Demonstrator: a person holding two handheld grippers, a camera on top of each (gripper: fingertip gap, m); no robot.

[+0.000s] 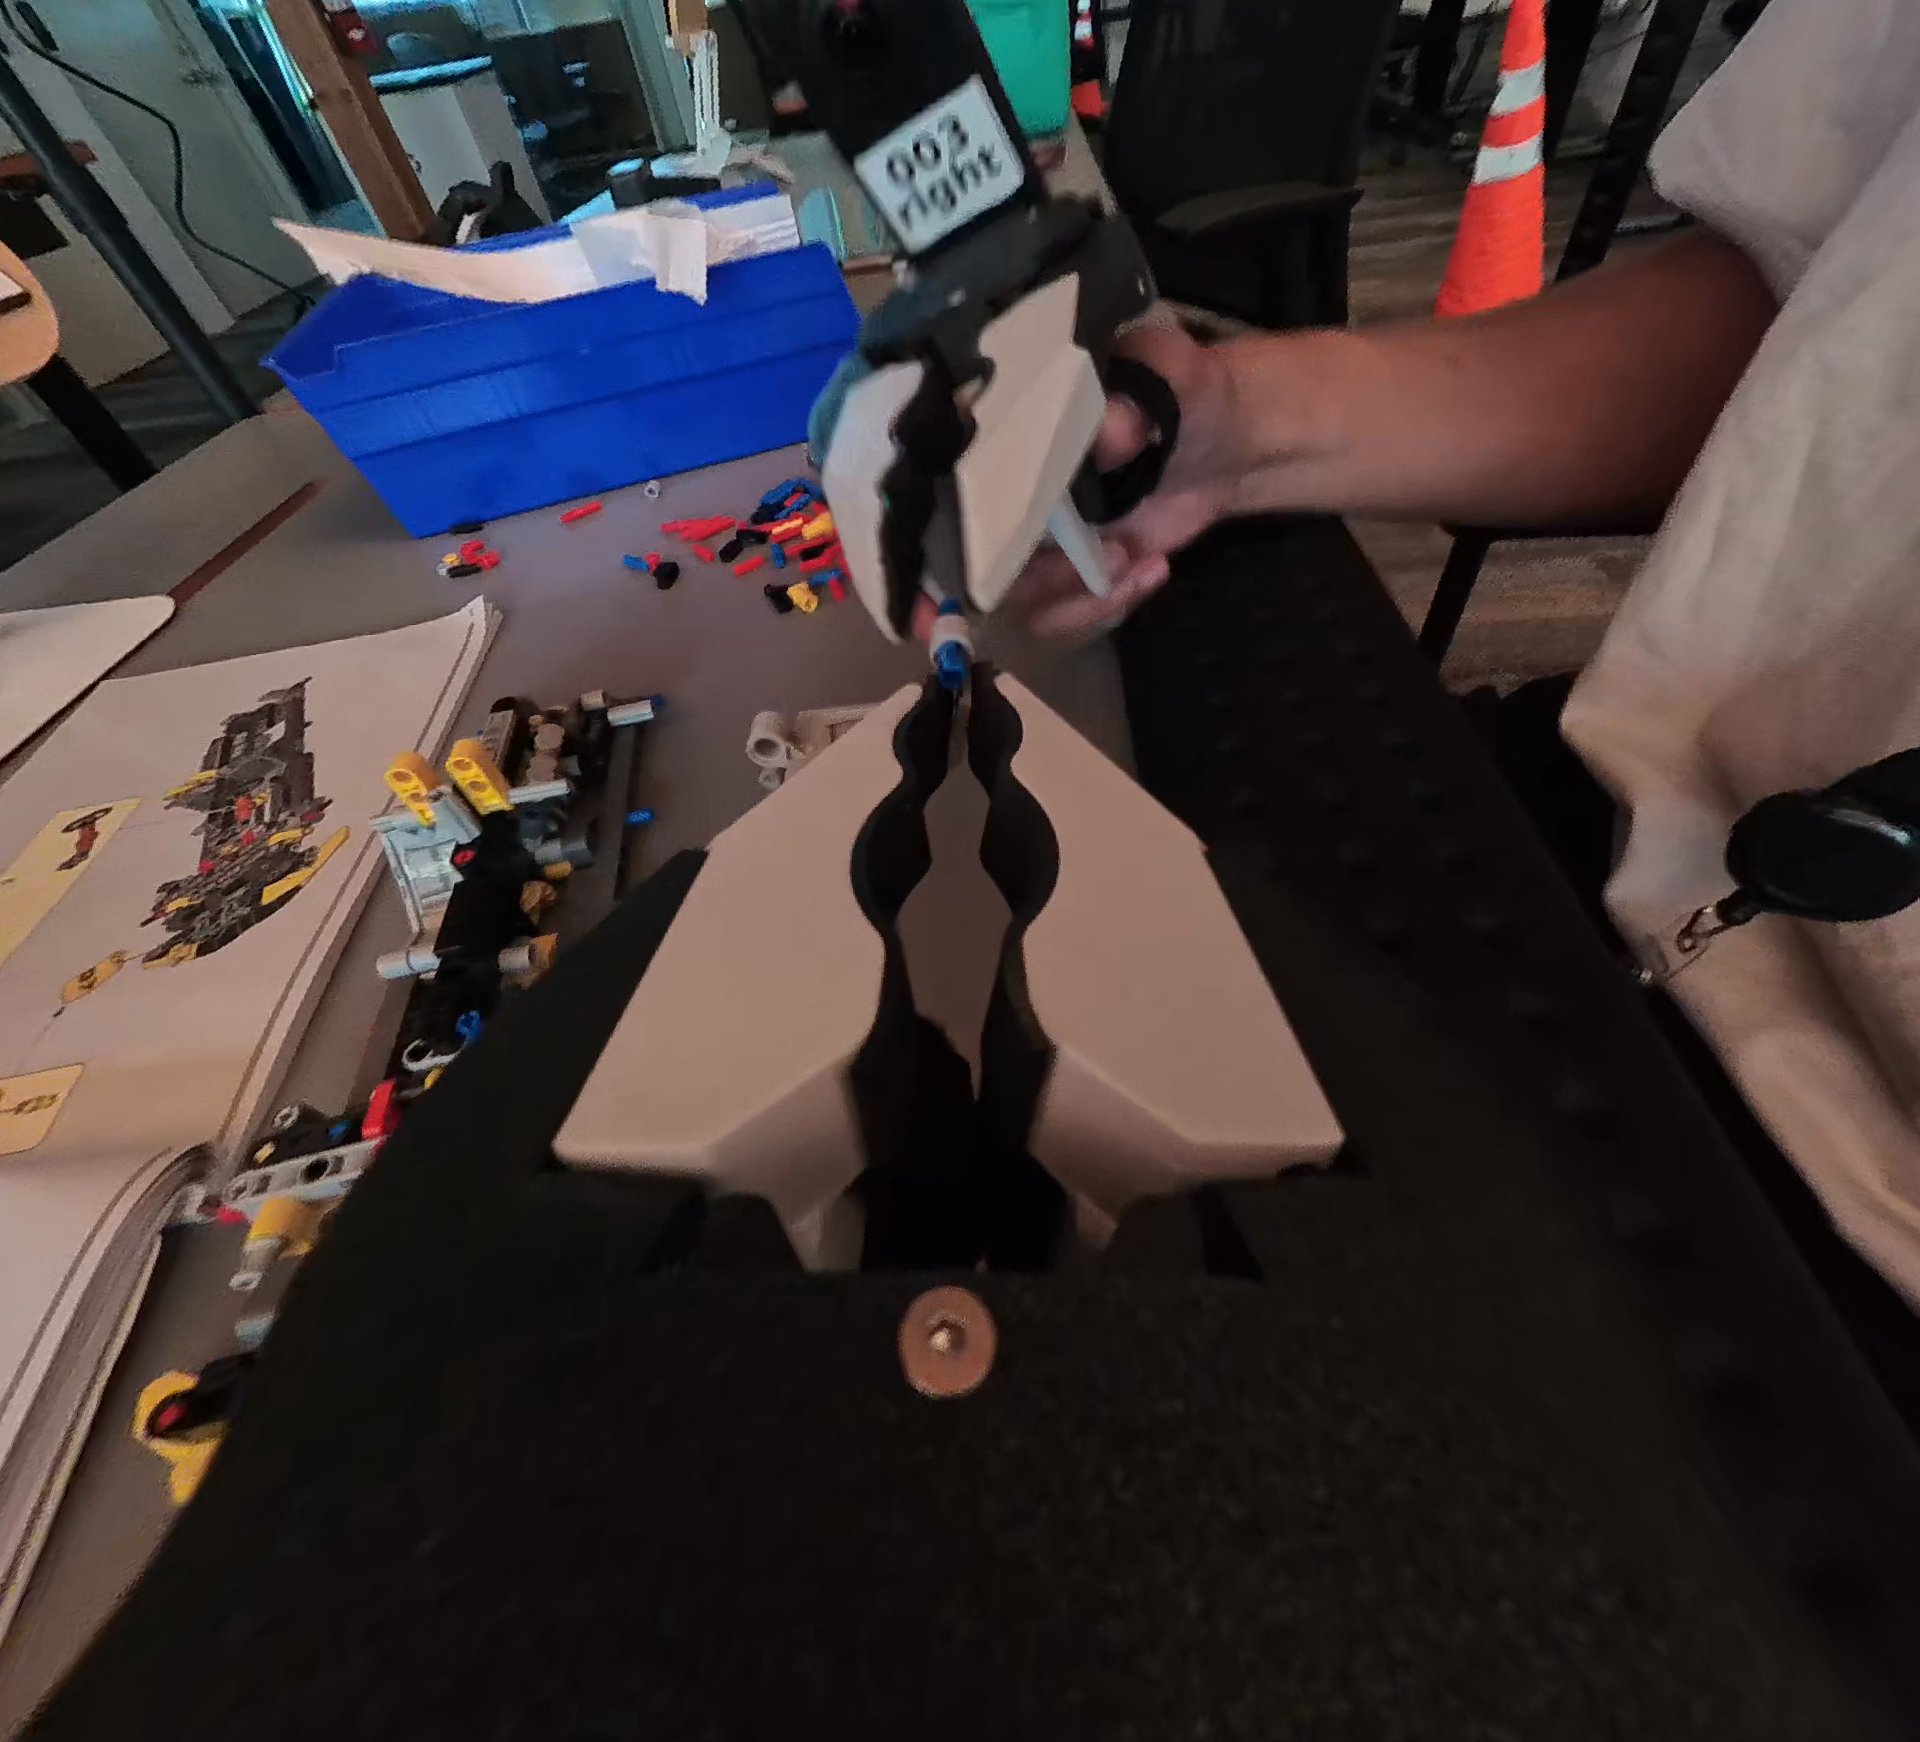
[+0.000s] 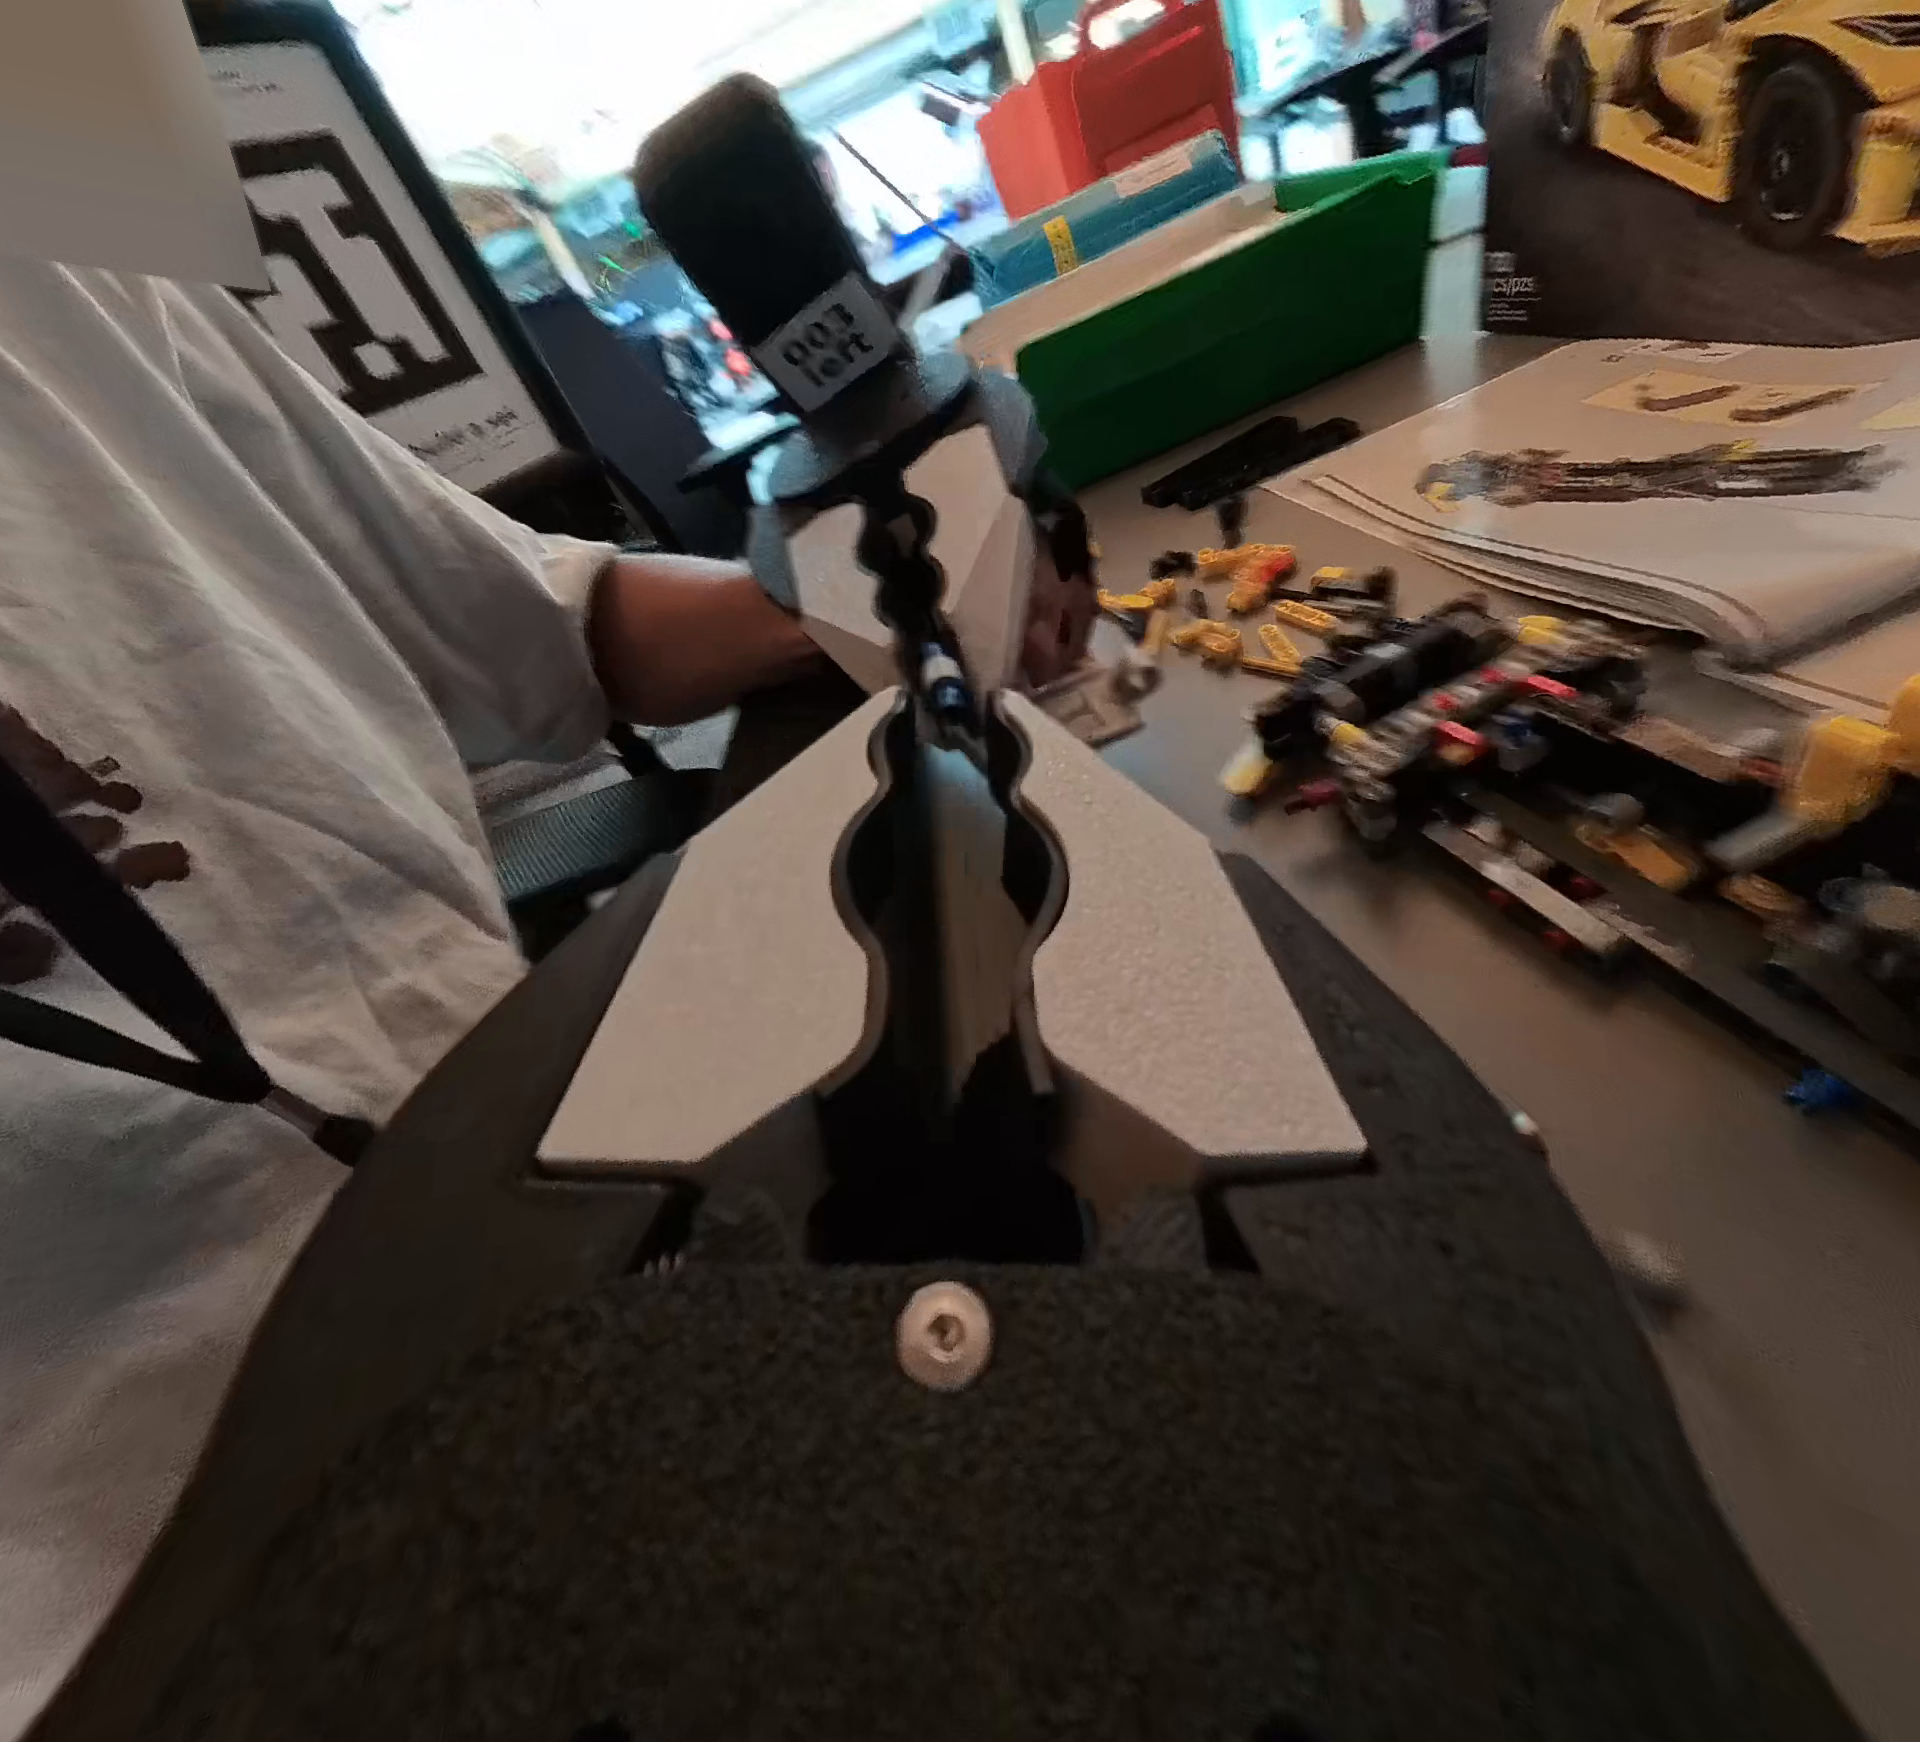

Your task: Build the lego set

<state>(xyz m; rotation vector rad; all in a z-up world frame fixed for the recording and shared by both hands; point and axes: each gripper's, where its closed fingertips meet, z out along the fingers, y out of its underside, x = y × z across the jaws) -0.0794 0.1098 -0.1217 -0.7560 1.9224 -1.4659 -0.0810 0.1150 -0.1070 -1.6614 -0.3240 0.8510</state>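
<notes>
My two grippers meet tip to tip above the table's near edge. A small blue and white pin spans between their tips; it also shows in the right wrist view. My left gripper is closed down on one end, and my right gripper on the other. The right gripper points down at the left one, and the left gripper shows in the right wrist view. The partly built black, grey and yellow model lies on the table beside the open instruction book.
Loose red, blue, yellow and black pieces are scattered behind the model. A light grey piece lies just past my tips. A blue bin, a green bin and the set's box stand at the back. A person in a white shirt stands close. Left and right tips are no more than a few centimetres apart.
</notes>
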